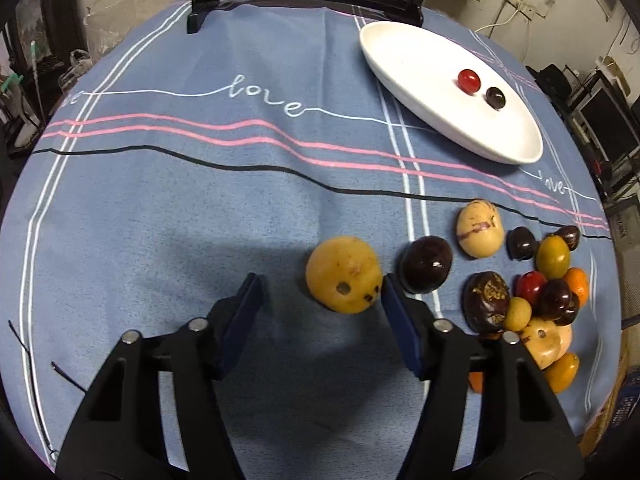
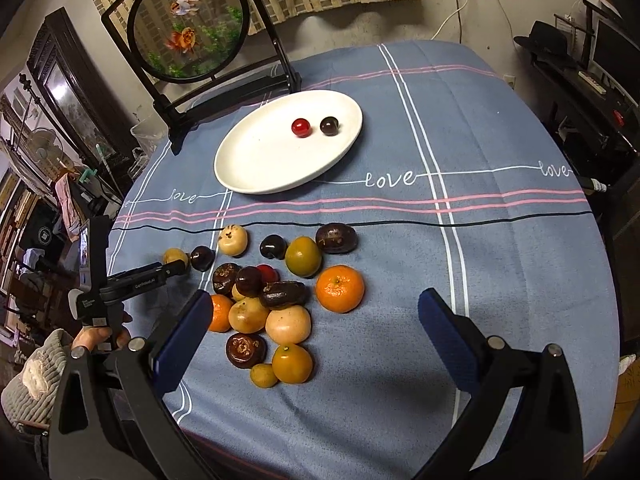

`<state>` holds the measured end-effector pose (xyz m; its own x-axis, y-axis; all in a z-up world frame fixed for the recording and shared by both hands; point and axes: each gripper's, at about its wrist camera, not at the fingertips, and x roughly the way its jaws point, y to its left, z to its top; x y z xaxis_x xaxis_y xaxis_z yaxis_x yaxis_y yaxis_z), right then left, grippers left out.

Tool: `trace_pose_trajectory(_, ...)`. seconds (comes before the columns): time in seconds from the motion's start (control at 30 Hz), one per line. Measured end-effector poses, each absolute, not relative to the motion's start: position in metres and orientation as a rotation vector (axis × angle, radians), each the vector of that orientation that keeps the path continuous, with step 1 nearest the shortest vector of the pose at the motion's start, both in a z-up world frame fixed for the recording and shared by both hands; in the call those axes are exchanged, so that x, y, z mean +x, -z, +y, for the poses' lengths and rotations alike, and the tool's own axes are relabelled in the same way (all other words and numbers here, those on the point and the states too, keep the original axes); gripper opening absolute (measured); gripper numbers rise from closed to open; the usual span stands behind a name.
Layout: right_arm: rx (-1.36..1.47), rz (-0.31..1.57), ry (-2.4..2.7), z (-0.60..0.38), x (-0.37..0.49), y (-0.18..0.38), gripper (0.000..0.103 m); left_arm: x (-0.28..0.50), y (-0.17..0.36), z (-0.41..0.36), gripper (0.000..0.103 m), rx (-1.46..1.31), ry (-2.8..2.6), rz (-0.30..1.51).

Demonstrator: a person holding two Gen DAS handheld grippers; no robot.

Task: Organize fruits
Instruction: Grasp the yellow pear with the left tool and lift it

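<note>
The left gripper (image 1: 322, 292) fingers are standing apart around the yellow fruit (image 1: 344, 275) on the surface, not squeezing yet. They need to close, then carry it far right to the white plate (image 1: 404, 46). The right gripper (image 2: 316, 320) fingers are gaping, empty.

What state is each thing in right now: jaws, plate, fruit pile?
left gripper: jaws open, yellow fruit between them, not pinched
right gripper: jaws open, empty, above the pile
white plate: flat on the cloth, holding red cherry and dark cherry
fruit pile: loose on the cloth, unsorted
</note>
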<state>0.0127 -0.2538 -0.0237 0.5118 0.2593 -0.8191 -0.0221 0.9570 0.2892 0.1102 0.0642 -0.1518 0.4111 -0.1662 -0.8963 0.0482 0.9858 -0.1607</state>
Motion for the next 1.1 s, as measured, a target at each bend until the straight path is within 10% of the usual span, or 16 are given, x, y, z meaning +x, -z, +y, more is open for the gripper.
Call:
trace_pose_trajectory(0.27,0.262,1.042,-0.180,-0.254,0.017,0.028,0.102,0.114,0.153,0.059,0.038,-0.141,0.173,1.143)
trace_pose_trajectory(0.9,0.091,0.997,-0.150,-0.258,0.018,0.039,0.102,0.108,0.150,0.053,0.037,-0.116,0.169,1.123)
trace_pose_trajectory(1.1,0.007,1.043,-0.190,-0.253,0.016,0.077,0.079,0.080,0.130,0.064,0.037,-0.144,0.174,1.099)
